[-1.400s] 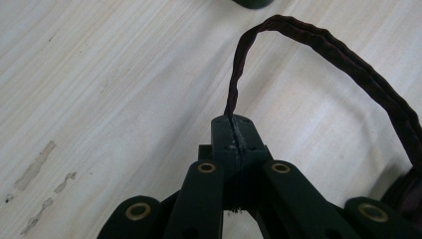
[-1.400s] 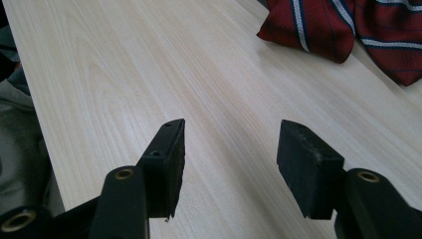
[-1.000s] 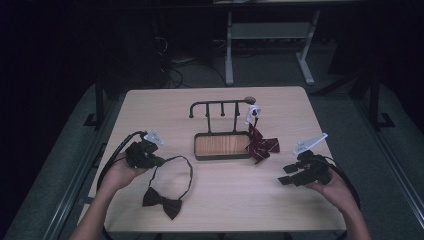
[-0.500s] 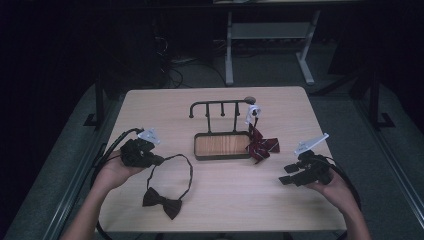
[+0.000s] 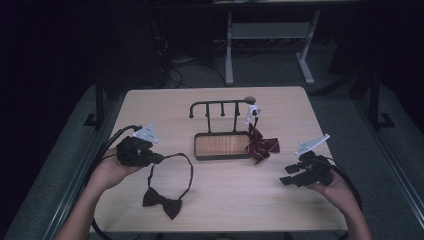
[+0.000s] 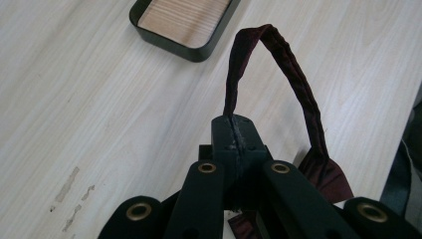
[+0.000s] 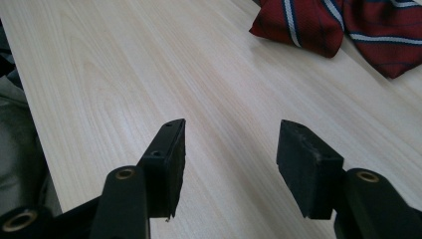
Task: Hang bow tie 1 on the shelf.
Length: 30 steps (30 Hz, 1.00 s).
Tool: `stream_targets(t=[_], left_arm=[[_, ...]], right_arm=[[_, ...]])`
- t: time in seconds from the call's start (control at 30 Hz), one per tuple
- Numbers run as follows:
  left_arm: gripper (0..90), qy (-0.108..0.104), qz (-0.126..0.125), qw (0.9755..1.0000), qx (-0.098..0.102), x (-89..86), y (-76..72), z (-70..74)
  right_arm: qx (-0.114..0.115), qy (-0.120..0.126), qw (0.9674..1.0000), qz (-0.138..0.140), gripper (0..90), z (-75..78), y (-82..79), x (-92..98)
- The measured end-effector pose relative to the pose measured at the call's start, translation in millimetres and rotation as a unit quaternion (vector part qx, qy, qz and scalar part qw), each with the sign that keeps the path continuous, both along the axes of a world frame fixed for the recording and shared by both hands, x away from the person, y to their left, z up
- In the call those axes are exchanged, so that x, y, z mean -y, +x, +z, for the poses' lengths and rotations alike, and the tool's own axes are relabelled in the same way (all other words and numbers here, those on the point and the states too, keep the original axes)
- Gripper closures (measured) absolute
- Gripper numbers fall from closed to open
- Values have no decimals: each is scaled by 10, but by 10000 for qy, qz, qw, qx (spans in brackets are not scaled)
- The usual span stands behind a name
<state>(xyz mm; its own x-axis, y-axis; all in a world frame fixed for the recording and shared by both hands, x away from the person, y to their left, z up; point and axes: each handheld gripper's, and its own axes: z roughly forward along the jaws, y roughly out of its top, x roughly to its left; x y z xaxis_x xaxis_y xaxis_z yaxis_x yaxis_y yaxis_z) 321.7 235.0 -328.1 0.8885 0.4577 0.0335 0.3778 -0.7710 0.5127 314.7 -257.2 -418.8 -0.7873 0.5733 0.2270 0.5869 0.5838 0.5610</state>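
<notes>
Already the left hand-held gripper (image 6: pixel 234 144) is pressed together on the strap (image 6: pixel 293 74) of the dark bow tie (image 5: pixel 161 200), which lies on the table (image 5: pixel 225 200) in front of the person, its knot nearest the table's front edge and its strap looping back toward the gripper. The work looks like hanging ties on the rack (image 5: pixel 220 107) that stands at the back of its tray (image 5: pixel 222 145). One step seems done: a striped red bow tie (image 5: pixel 261 145) hangs from the rack's right end, its wings resting on the tray's right rim and the table. What is left, by my reading, is to lift the dark one and carry its loop to a free hook.

The right hand-held gripper (image 7: pixel 231 154) is spread and empty, low over bare table, well apart from the dark tie.

From the high view you get the layout, but the left jaws are too small there to judge. The left gripper view settles it: the jaws meet on the strap, which arches up and over toward the knot. The right gripper view adds the striped cloth (image 7: pixel 343 30) close ahead, with white and blue stripes.
</notes>
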Motion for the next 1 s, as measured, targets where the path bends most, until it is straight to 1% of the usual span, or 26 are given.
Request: stream_targets(t=[0.1, 0.13, 0.17, 0.33, 0.5, 0.53, 0.6, 0.73, 0.83, 1.0], left_arm=[[900, 25, -69, 10000, 14, 11, 3, 46], [900, 4, -71, 10000, -14, 18, 4, 65], [900, -10, -125, 9999, -29, 20, 12, 98], [900, -18, -193, 9998, -32, 30, 11, 165], [900, -51, -263, 9996, 20, 52, -2, 257], [900, -32, -273, 9996, 39, 57, -3, 270], [900, -5, -296, 9995, 62, 68, 2, 300], [900, 3, -320, 9995, 64, 86, 19, 345], [900, -59, -295, 9995, 34, 101, 34, 362], [900, -14, -352, 9994, 46, 132, 75, 415]], right_arm=[[5, 17, 10000, -3, 449, 9, -1, 4], [-1, 10, 10000, -12, 449, 9, -3, 5], [-2, 13, 10000, -19, 448, 10, -3, 6], [13, 33, 10000, -24, 448, 14, 4, 7], [-1, 16, 10000, -3, 448, 14, 11, -2], [25, 37, 10000, 8, 449, 14, 18, 2], [6, 34, 10000, 0, 450, 20, 13, -2], [27, 38, 10000, 22, 449, 14, 16, 3], [50, 40, 10000, 18, 449, 20, 13, 14], [39, 57, 10000, -7, 449, 21, 5, 29]])
